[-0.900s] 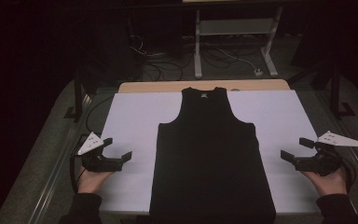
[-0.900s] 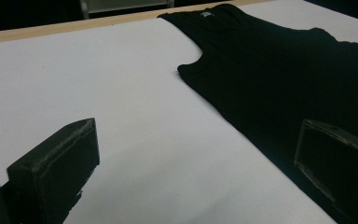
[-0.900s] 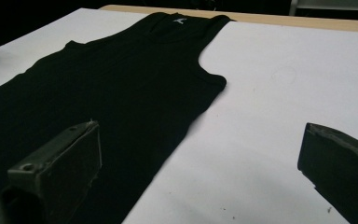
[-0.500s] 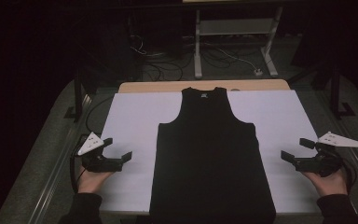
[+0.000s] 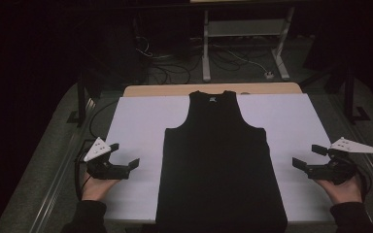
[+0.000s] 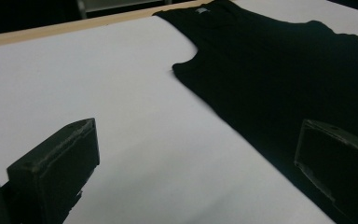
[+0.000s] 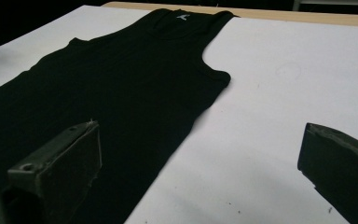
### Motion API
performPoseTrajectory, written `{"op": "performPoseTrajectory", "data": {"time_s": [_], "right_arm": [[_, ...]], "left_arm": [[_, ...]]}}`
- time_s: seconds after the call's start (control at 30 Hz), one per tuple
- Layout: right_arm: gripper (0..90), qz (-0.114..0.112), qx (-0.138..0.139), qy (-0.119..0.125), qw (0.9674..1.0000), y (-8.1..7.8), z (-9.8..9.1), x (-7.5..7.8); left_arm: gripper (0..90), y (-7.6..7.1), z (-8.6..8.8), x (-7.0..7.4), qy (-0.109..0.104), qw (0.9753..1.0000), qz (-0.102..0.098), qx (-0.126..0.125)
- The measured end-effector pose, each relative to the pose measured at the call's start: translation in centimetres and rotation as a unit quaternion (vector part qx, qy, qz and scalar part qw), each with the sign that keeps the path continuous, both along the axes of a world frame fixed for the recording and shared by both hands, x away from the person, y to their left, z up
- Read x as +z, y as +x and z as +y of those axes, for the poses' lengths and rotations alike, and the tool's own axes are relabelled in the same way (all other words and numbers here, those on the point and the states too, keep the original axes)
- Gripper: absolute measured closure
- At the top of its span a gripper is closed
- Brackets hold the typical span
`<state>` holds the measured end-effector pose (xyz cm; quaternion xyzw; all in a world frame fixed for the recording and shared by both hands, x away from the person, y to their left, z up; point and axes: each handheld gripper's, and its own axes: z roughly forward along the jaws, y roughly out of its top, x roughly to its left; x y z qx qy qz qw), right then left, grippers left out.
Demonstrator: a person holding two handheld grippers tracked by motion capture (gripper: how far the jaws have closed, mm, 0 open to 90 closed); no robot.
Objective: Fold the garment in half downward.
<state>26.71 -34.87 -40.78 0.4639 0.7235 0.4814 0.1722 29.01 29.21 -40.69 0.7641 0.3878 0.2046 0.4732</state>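
Observation:
A black tank top lies flat and spread out on the white sheet, neck toward the far edge, hem at the near edge. In the left gripper view the tank top fills the upper right, and in the right gripper view it covers the left half. My left gripper rests low at the sheet's left side, open and holding nothing, pointing toward the garment. My right gripper sits at the sheet's right side, also open with nothing between its jaws, well apart from the cloth.
The white sheet covers a wooden table whose far edge shows as a tan strip. Beyond it stands a metal stand with cables on the dark floor. A rail runs along the table's left side.

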Motion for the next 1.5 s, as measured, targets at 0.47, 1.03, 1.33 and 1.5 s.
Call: {"op": "performPoseTrajectory", "data": {"time_s": [0.47, 1.03, 1.33, 1.5], "right_arm": [[0.0, 0.011, 0.0, -0.021, 0.9997, 1.4, 0.5, 0.4], [0.0, 0.012, 0.012, -0.031, 0.9994, 2.8, 1.0, 2.1], [0.0, 0.012, 0.019, -0.045, 0.9987, 3.9, 1.4, 3.0], [0.0, 0.016, 0.025, -0.052, 0.9982, 4.6, 1.8, 3.3]], "left_arm": [[0.0, 0.5, -1.7, 1.1, 0.034, 0.9993, 0.004, -0.014], [0.0, 1.6, -1.7, 2.2, 0.048, 0.9985, 0.015, -0.023], [0.0, 2.5, -1.8, 2.8, 0.055, 0.9977, 0.025, -0.03], [0.0, 3.3, -1.9, 3.2, 0.052, 0.9973, 0.032, -0.04]]}}
